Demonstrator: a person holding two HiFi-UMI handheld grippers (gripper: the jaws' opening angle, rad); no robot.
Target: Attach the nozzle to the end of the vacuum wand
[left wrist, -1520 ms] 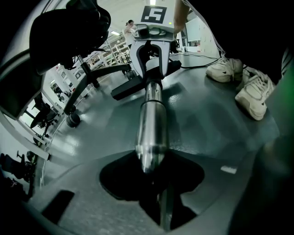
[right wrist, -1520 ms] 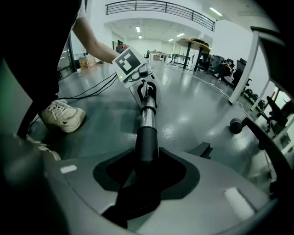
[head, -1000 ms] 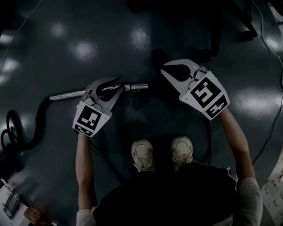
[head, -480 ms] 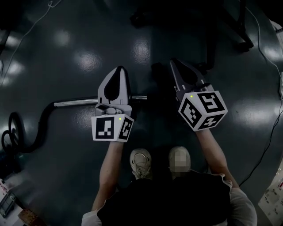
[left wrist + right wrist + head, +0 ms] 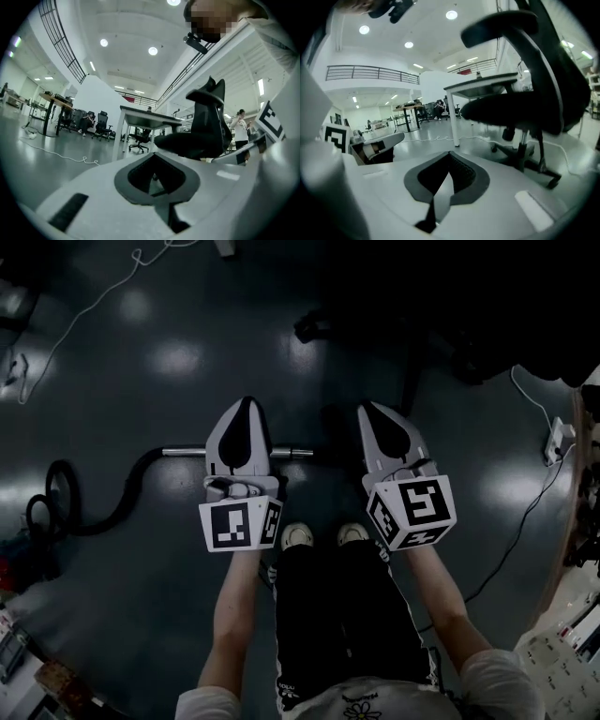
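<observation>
The thin silver metal vacuum wand (image 5: 183, 452) lies on the dark shiny floor (image 5: 112, 615). The left tongs (image 5: 246, 409) and right tongs (image 5: 372, 411), both 2 pressed together and empty, hang high above it, probably resting. No nozzle shows.

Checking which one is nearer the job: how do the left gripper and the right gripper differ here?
In the head view the left gripper hides the middle of the vacuum wand; the right gripper sits past the wand's right end and covers none of it. The left gripper points straight up the picture, while the right gripper slants slightly inward. Both are shut and hold nothing.
</observation>
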